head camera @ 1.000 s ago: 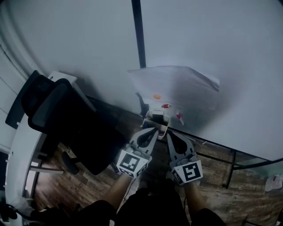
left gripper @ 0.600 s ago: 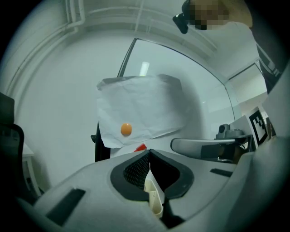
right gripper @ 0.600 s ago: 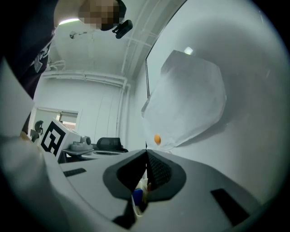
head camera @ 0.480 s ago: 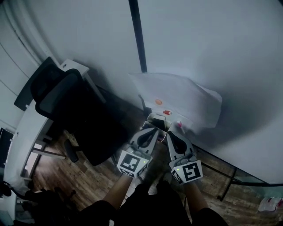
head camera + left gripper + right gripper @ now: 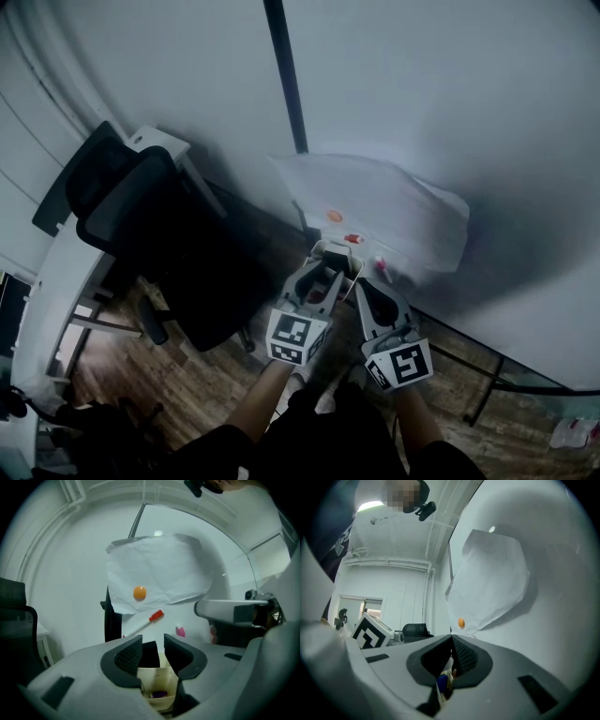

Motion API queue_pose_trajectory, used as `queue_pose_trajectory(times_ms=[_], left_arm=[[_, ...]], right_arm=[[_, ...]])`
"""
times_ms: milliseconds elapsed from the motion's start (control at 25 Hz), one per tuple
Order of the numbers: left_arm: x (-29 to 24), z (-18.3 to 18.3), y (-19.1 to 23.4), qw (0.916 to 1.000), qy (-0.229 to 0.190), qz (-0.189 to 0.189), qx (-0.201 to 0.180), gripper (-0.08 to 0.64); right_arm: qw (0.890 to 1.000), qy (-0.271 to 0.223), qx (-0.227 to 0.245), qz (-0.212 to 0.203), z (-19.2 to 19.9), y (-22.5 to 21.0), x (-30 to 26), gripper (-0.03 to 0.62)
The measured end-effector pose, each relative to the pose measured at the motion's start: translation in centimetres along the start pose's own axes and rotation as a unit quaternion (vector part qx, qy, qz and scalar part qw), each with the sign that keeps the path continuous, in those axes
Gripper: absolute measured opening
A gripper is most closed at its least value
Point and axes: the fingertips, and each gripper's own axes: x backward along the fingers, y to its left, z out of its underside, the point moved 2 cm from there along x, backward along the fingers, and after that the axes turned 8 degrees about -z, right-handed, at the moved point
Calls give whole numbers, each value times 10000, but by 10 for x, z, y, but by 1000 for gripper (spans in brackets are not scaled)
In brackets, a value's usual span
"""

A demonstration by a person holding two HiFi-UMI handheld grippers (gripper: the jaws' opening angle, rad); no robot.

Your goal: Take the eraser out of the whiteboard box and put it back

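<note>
Whiteboard (image 5: 450, 103) fills the wall, with a creased paper sheet (image 5: 394, 202) pinned on it. Below, the right gripper (image 5: 451, 641) has its 2 jaws closed, seemingly on the rim of the cream whiteboard box (image 5: 165, 677). The left gripper (image 5: 152, 645) jaws are opening, with the dark eraser (image 5: 150, 653) between them at the box's mouth.

I see the whiteboard box (image 5: 161, 677), cream and open-topped, just below the paper sheet (image 5: 154, 569). A dark block stands upright in it on the sheet's side, seemingly the eraser (image 5: 150, 651).
</note>
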Motion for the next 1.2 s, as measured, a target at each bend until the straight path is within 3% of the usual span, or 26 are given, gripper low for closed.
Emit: queue_pose_trajectory(times_ms=[80,360,720,1200], left_arm=[[-10,7,2,9997,195,-148,17,157],[-36,24,7,9951,715,-680,2,213],[-54,31,6,9919,1054,-702,67,233],[-52,25,7,9932,948,-659,125,232]], right_arm=[[10000,23,-2,25,1,-1,2,3],[9998,79,-30,193,3,-14,13,3],[9994,81,-32,328,5,-27,20,3],[9994,90,-23,342,5,-29,20,3]])
